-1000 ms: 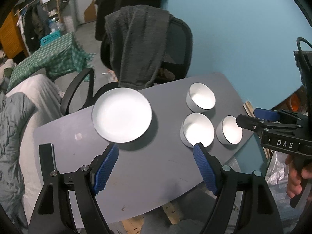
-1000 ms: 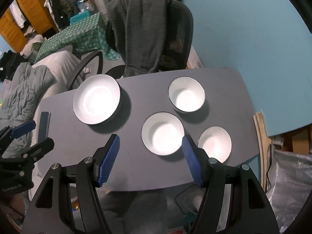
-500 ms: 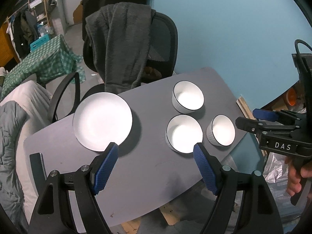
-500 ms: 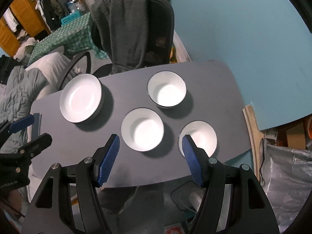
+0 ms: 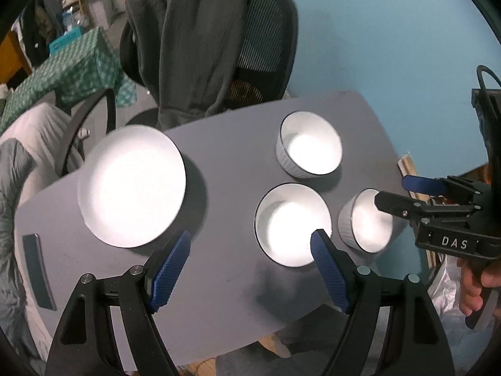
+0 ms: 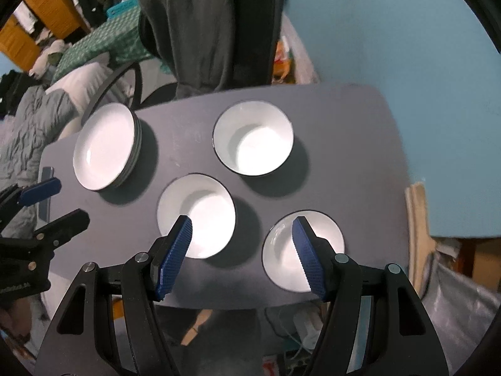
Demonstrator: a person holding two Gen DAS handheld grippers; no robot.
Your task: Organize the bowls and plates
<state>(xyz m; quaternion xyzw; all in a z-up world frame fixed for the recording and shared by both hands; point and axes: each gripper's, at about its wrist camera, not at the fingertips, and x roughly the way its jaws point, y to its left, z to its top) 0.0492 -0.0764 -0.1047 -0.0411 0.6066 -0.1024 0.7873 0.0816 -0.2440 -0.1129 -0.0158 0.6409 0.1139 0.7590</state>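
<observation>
Your two grippers hang wide open above a grey table (image 6: 344,144) set with white crockery.

Your left gripper (image 5: 250,266) and right gripper (image 6: 242,250) hold nothing; the stack of plates (image 6: 105,147) sits at the table's left, three bowls (image 6: 253,138) grouped apart at its right.
</observation>
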